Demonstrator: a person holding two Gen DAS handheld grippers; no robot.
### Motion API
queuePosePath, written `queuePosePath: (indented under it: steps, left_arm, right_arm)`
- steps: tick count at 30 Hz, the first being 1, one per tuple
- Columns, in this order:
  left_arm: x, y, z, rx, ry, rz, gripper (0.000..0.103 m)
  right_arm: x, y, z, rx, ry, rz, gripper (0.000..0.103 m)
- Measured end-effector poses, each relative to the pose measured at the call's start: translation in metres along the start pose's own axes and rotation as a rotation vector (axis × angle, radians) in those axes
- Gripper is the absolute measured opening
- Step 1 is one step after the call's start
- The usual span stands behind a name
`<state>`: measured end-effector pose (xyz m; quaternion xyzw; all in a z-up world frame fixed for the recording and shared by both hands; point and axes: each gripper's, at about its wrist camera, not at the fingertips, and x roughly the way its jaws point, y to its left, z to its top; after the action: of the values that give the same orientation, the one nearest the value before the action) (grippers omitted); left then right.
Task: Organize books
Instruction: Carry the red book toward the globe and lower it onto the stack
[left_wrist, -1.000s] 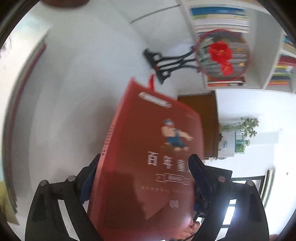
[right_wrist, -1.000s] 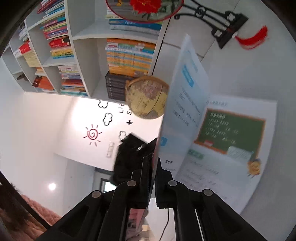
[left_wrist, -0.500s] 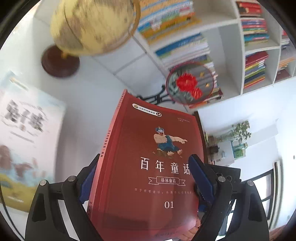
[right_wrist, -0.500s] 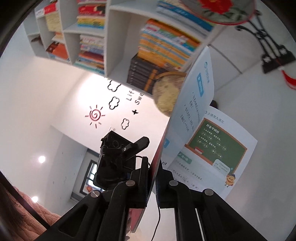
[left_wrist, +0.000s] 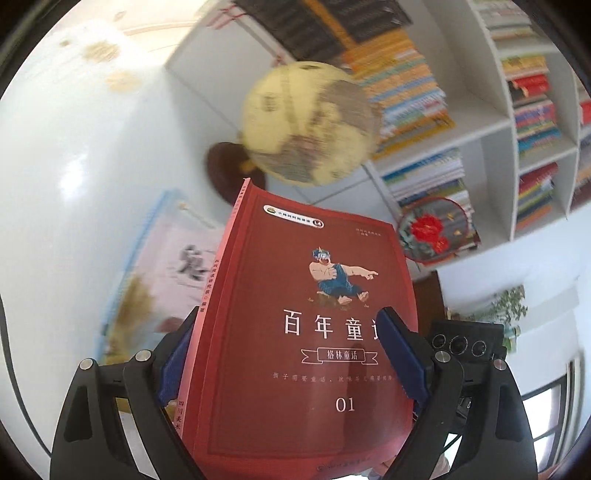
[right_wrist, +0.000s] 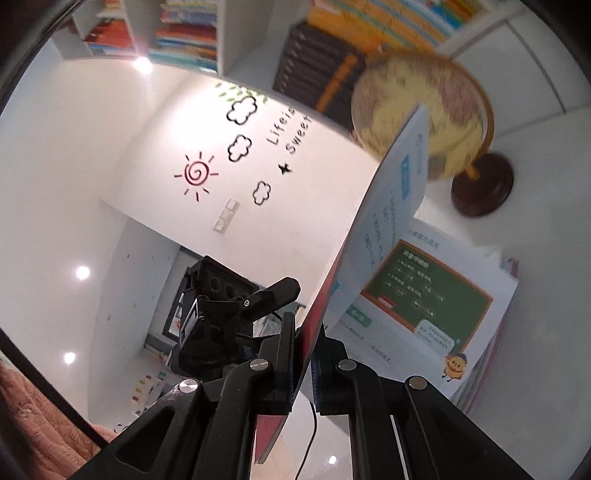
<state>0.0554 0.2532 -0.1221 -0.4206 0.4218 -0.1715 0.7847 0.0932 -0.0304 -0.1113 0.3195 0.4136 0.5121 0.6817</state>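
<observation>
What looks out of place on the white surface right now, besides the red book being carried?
Two books look stray. A pale book with brush lettering lies flat and askew left of the red book, and a book with a green chalkboard cover lies loose below the globe, not shelved. No visible damage or spills.

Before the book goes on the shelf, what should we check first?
1. Left fingers hold both side edges of the red book: ok.
2. Right fingers pinch the book's edge: ok.
3. Way ahead free: not ok, the globe is close in front of the book.
4. Free gap on the shelf: cannot tell; the compartments in view look full.
5. Held book clear of the flat book on the table: ok.
</observation>
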Motion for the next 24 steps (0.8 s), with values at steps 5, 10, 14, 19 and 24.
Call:
queuePosePath:
  steps: [5, 10, 14, 19, 24]
  left_arm:
    - [0.011, 0.033, 0.009, -0.026, 0.034, 0.037, 0.089]
    - [0.045, 0.062, 0.001, -0.021, 0.149, 0.128, 0.088]
    - [0.046, 0.059, -0.002, 0.021, 0.138, 0.135, 0.089]
    - [0.044, 0.060, 0.001, 0.025, 0.145, 0.144, 0.089]
    - [0.033, 0.065, 0.005, 0.030, 0.108, 0.258, 0.089]
  right_arm:
    - [0.036, -0.022, -0.003, 0.056, 0.038, -0.070, 0.007]
    - [0.060, -0.062, -0.016, 0.173, 0.096, -0.230, 0.007]
    - [0.066, -0.090, -0.030, 0.282, 0.114, -0.353, 0.007]
    - [0.068, -0.107, -0.039, 0.363, 0.107, -0.396, 0.007]
    - [0.069, -0.103, -0.038, 0.373, 0.099, -0.412, 0.007]
